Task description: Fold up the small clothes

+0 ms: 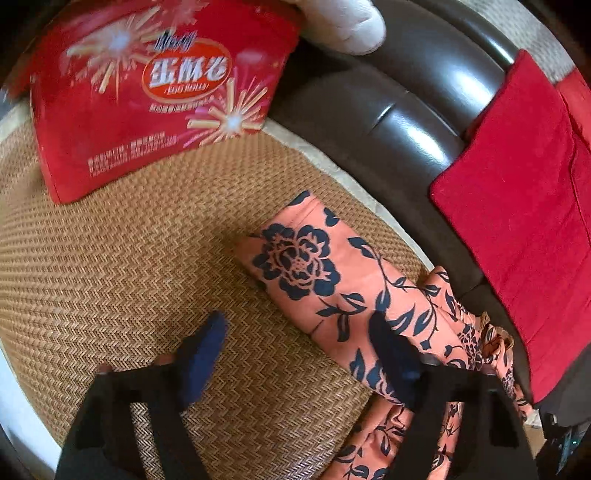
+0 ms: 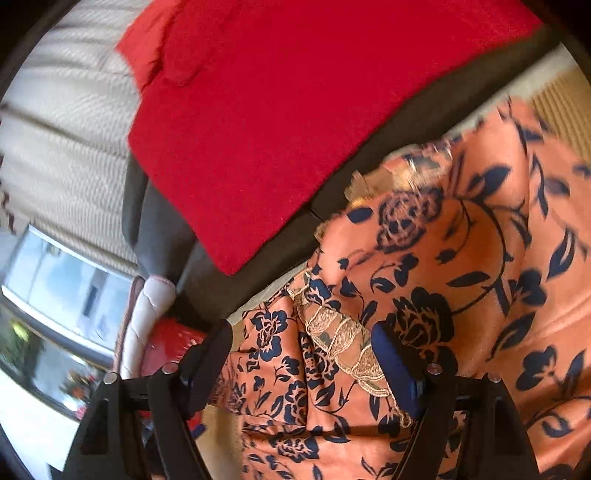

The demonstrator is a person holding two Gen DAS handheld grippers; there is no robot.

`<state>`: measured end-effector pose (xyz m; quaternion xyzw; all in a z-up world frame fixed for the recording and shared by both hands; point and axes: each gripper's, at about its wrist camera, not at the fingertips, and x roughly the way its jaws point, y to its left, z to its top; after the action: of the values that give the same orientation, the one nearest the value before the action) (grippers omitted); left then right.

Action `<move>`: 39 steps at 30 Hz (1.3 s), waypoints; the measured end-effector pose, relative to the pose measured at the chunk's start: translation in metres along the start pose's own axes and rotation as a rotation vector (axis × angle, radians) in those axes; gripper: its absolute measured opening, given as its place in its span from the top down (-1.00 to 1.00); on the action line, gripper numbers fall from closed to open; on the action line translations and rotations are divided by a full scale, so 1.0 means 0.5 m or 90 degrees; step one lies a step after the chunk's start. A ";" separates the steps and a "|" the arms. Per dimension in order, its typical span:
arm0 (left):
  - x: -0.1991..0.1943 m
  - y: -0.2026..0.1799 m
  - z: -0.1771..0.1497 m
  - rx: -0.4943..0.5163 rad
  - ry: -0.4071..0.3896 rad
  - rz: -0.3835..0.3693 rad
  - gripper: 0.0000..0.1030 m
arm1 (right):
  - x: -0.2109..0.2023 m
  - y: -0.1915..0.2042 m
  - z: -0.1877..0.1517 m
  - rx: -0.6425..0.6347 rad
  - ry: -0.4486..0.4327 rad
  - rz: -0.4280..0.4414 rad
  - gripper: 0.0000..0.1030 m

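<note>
An orange garment with a dark blue flower print (image 1: pixel 332 280) lies on a woven straw mat (image 1: pixel 122 266), one leg or sleeve stretched out flat toward the far side. My left gripper (image 1: pixel 299 332) is open just above it, its right finger over the cloth and its left finger over bare mat. The right wrist view shows the same garment (image 2: pixel 461 258) bunched up, with a beige lace trim (image 2: pixel 343 343) in its folds. My right gripper (image 2: pixel 303 339) is open over that trim, holding nothing.
A red snack box (image 1: pixel 155 92) stands on the mat at the far left. A dark leather sofa back (image 1: pixel 388 110) runs behind, with a red cushion (image 1: pixel 517 206) on it, also in the right wrist view (image 2: pixel 277 110). A white cushion (image 1: pixel 343 22) sits beyond.
</note>
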<state>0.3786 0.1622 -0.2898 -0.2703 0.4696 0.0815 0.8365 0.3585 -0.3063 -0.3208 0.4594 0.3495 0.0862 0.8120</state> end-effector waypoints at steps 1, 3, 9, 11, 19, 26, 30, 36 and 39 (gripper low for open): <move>0.004 0.007 0.000 -0.008 0.008 -0.008 -0.22 | 0.001 -0.006 -0.002 0.006 0.001 0.008 -0.56; 0.012 0.018 0.003 -0.024 0.015 -0.018 -0.21 | -0.009 -0.004 0.001 0.003 -0.001 0.025 -0.56; 0.028 -0.002 -0.004 -0.024 0.033 -0.059 -0.46 | -0.004 -0.012 -0.011 0.009 0.006 0.038 -0.56; 0.048 -0.011 -0.008 -0.024 0.055 -0.075 -0.46 | -0.002 -0.020 -0.015 0.021 0.006 0.043 -0.56; 0.101 -0.045 -0.028 -0.079 0.084 -0.219 -0.15 | 0.002 -0.039 -0.013 0.033 0.003 0.045 -0.56; 0.148 -0.055 -0.027 -0.109 0.080 -0.253 0.88 | 0.008 -0.041 -0.012 0.017 -0.003 0.035 -0.56; 0.086 -0.047 -0.011 -0.098 -0.010 -0.243 0.90 | 0.015 -0.035 -0.008 0.000 -0.004 0.030 -0.56; -0.117 -0.045 0.043 -0.009 -0.254 -0.108 0.90 | 0.019 -0.010 0.009 -0.026 -0.009 0.022 -0.56; -0.168 -0.020 0.069 0.020 -0.324 0.019 0.89 | 0.024 0.015 0.024 -0.053 -0.019 -0.012 -0.56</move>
<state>0.3622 0.1820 -0.2023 -0.2213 0.2489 0.1518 0.9306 0.3766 -0.3049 -0.3166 0.4235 0.3379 0.0862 0.8361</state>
